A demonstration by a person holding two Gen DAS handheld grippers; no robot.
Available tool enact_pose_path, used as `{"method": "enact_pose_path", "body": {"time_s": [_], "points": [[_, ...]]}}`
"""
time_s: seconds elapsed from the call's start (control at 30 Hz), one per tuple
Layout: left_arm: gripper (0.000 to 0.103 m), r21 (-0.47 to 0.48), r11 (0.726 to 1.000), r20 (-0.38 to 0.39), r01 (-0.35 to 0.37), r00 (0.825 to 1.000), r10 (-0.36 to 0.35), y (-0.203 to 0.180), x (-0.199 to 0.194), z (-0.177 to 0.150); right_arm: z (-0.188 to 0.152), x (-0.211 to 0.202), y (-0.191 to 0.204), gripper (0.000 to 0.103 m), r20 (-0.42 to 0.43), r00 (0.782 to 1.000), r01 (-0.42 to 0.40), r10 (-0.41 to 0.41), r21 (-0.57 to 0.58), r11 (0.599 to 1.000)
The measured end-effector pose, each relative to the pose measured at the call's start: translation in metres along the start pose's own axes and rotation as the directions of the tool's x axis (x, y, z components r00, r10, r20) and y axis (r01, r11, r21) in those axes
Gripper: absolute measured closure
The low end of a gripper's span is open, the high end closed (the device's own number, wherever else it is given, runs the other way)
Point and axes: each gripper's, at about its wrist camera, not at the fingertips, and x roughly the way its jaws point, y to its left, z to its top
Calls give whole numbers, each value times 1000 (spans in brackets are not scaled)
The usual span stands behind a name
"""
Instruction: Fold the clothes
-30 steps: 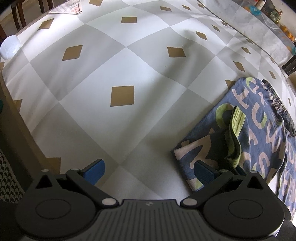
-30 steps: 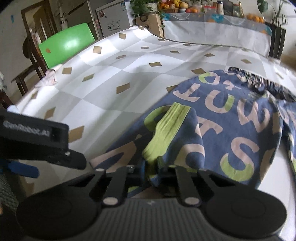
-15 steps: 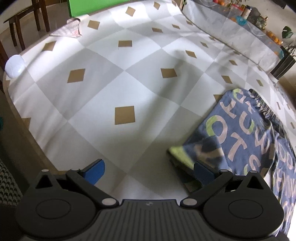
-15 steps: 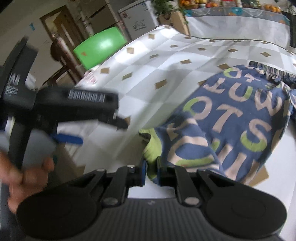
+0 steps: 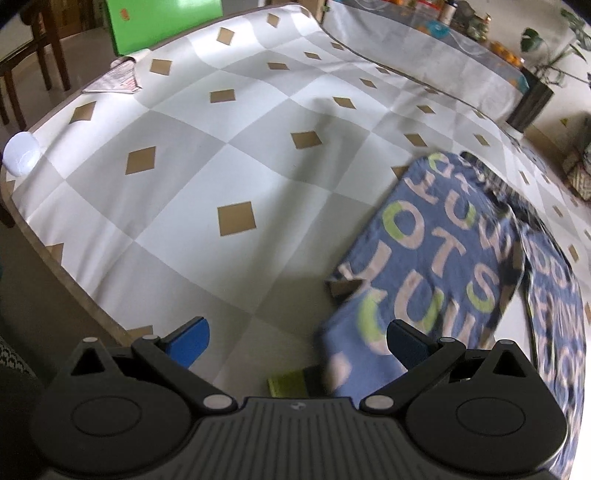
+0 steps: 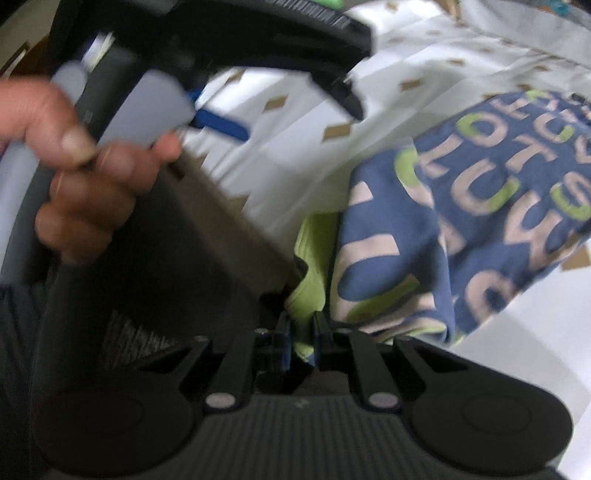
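Blue knit fabric printed with big pale pink and lime-green letters, the garment (image 5: 454, 266) lies on the right part of the table, its near edge lifted and drawn toward the table's front edge. The lime-green ribbed cuff (image 6: 314, 266) of that garment runs down between the blue pads of the right gripper (image 6: 302, 332), whose jaws have just been easing apart a little yet pinch the cuff, pointing steeply down. The left gripper (image 5: 295, 336) hangs above the cloth with its blue pads (image 5: 188, 334) spread wide and nothing between them; the garment's edge lies just beside its right pad. In the right wrist view a hand (image 6: 85, 166) grips the grey-and-black handle of that left tool, which crosses the upper left and hides part of the table. The grey-and-white checked tablecloth with tan diamonds (image 5: 229, 155) covers the table. A folded paper (image 5: 114, 77) rests at its far left corner, a white round object (image 5: 20, 155) at the left edge, a green chair back (image 5: 159, 22) beyond. The letters on the garment are too blurred to read as words.
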Motion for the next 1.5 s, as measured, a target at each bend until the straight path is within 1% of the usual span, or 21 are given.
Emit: {"method": "enact_pose_path", "body": {"time_s": [0.07, 0.1, 0.23, 0.37, 0.47, 0.67, 0.77, 0.87, 0.97, 1.03, 1.13, 1.2, 1.3, 1.47, 1.5], "points": [[0, 14, 1000, -3, 1, 1000, -1, -1, -1, -3, -4, -1, 3, 85, -13, 1000, 25, -26, -20, 999], [0, 19, 1000, -4, -2, 1000, 2, 0, -2, -4, -5, -2, 3, 81, -9, 999, 39, -39, -22, 999], [0, 8, 1000, -5, 4, 1000, -4, 2, -5, -6, -2, -15, -2, 75, 46, 998, 42, -43, 16, 999], [0, -18, 1000, -6, 26, 1000, -26, 4, -9, -1, 3, -23, -8, 74, 104, 994, 12, -20, 69, 998], [0, -14, 1000, -11, 26, 1000, -27, 3, -10, 9, 7, -19, -7, 74, 115, 993, -1, -8, 79, 997], [0, 34, 998, -14, 44, 999, -44, -2, -10, 38, 25, 4, 8, 74, 99, 994, -56, 51, 50, 997], [0, 59, 997, 8, 45, 999, -45, -2, -14, 52, 33, 18, 14, 74, 93, 994, -65, 62, 36, 997], [0, 47, 997, 10, 55, 998, -55, 1, -12, 58, 39, 28, 21, 73, 92, 995, -33, 32, 12, 999], [0, 24, 998, -8, 60, 998, -60, 5, -7, 58, 42, 41, 25, 71, 84, 996, 22, -19, -29, 999], [0, 8, 998, -16, 55, 998, -55, 7, -4, 56, 44, 48, 24, 71, 75, 996, 45, -42, -35, 998], [0, -12, 998, -13, 60, 998, -60, 10, -3, 56, 42, 59, 20, 71, 57, 996, 65, -63, -39, 997], [0, -23, 997, -7, 69, 998, -69, 12, -4, 57, 41, 61, 20, 71, 70, 995, 68, -65, -45, 997], [0, -38, 996, 8, 80, 997, -80, 15, -8, 58, 46, 67, 24, 71, 77, 993, 91, -87, -49, 995], [0, -57, 994, 28, 95, 995, -94, 21, -14, 60, 49, 75, 31, 76, 93, 984, 156, -149, -72, 985], [0, -60, 993, 32, 97, 995, -95, 23, -15, 61, 50, 76, 32, 79, 95, 983, 167, -160, -72, 983]]}}
